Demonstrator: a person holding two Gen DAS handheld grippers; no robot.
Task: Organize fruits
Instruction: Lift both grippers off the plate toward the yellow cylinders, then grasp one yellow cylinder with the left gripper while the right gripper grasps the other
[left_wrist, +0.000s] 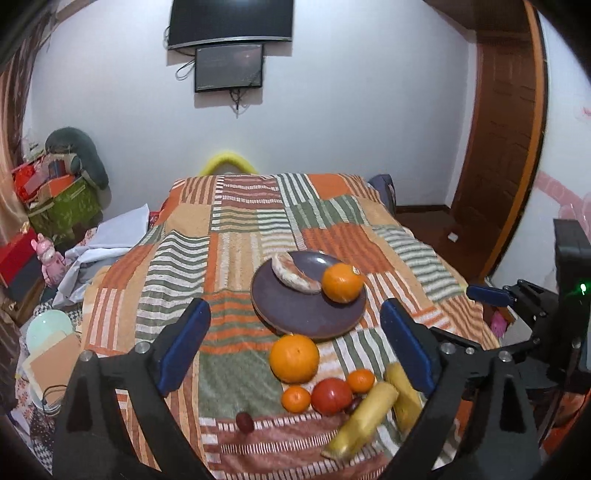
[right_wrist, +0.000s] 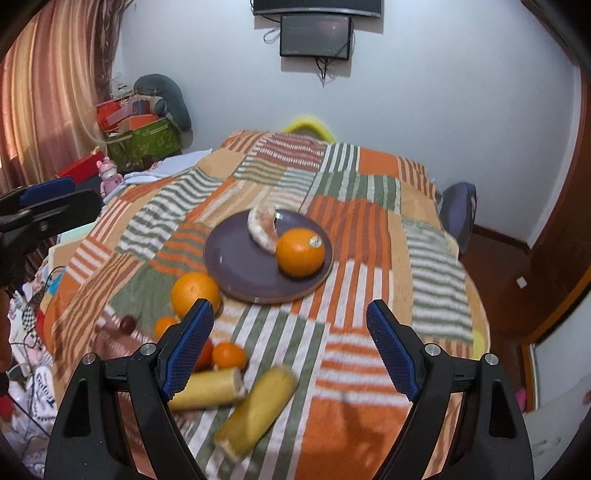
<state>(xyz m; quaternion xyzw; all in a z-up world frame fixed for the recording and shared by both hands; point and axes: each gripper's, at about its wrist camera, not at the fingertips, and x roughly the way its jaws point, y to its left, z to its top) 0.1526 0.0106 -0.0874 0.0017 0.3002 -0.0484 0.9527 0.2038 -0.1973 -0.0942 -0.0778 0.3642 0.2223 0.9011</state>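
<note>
A dark purple plate lies on the striped bedspread and holds an orange and a pale curved fruit piece. In front of the plate lie a big orange, two small tangerines, a red tomato, a dark grape and two yellow banana pieces. My left gripper is open above the big orange. My right gripper is open and empty above the cloth.
The bedspread covers a bed with a drop on each side. Boxes and a green bin stand at the far left, a pink toy beside them. A wooden door is at the right. Screens hang on the far wall.
</note>
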